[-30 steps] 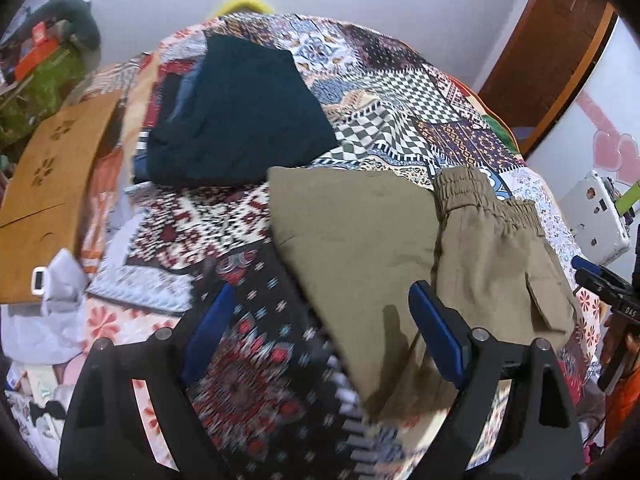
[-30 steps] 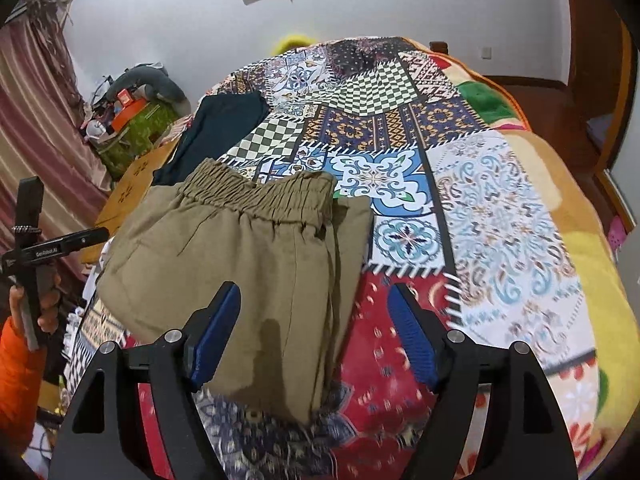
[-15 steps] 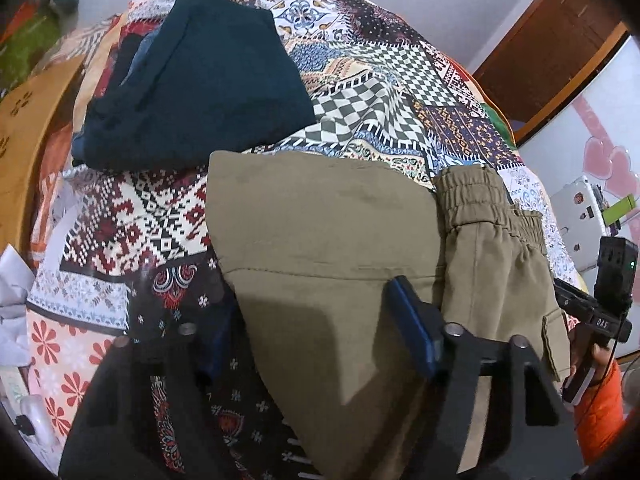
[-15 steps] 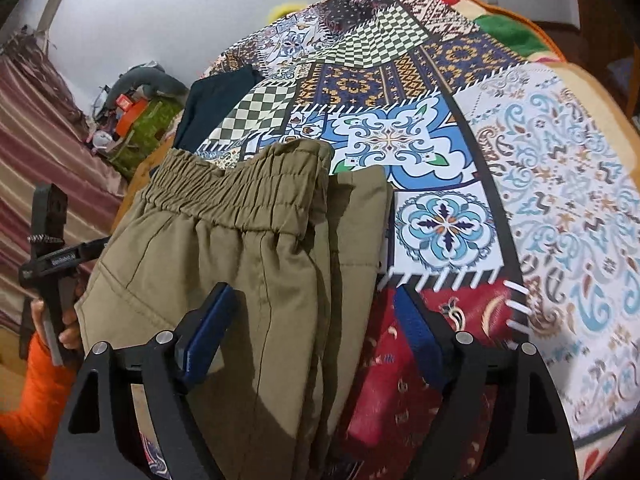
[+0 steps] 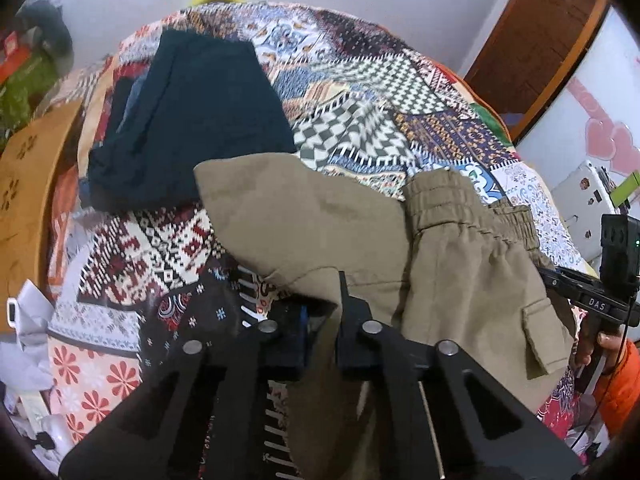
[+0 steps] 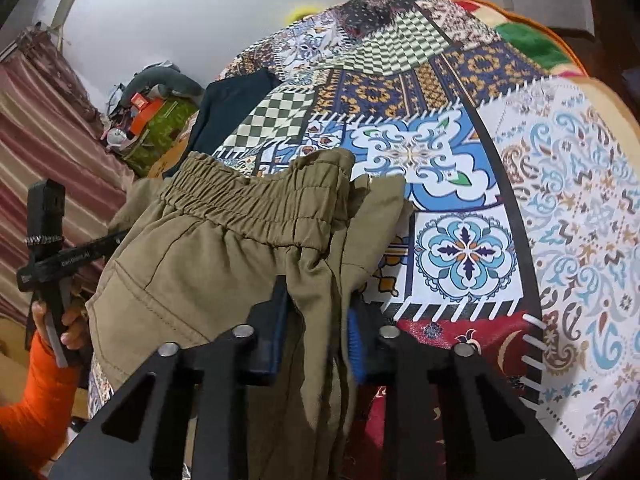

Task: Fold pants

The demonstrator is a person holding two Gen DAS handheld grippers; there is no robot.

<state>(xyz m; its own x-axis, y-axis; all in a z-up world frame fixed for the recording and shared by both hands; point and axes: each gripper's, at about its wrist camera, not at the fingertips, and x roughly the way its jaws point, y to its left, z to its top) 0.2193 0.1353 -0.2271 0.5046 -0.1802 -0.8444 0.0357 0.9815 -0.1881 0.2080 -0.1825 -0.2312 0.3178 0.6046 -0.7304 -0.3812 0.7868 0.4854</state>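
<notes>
Olive-khaki pants (image 5: 320,224) lie partly folded on the patchwork bedspread (image 5: 360,80), with the elastic waistband (image 5: 472,216) to the right in the left wrist view. My left gripper (image 5: 322,316) is shut on the near edge of the pants' left fold. In the right wrist view the pants (image 6: 192,264) show their waistband (image 6: 256,204) at the top. My right gripper (image 6: 316,328) is shut on a bunched fold of the pants at their right side. The cloth looks lifted and creased at both grips.
A folded dark navy garment (image 5: 192,120) lies on the bed behind the pants and also shows in the right wrist view (image 6: 224,108). A wooden board (image 5: 24,184) and clutter stand off the bed's left side. A door (image 5: 540,40) is at right.
Both grippers moved forward onto the pants and went from wide open to shut on the cloth. The pants' edges have bunched and risen where they are held.
</notes>
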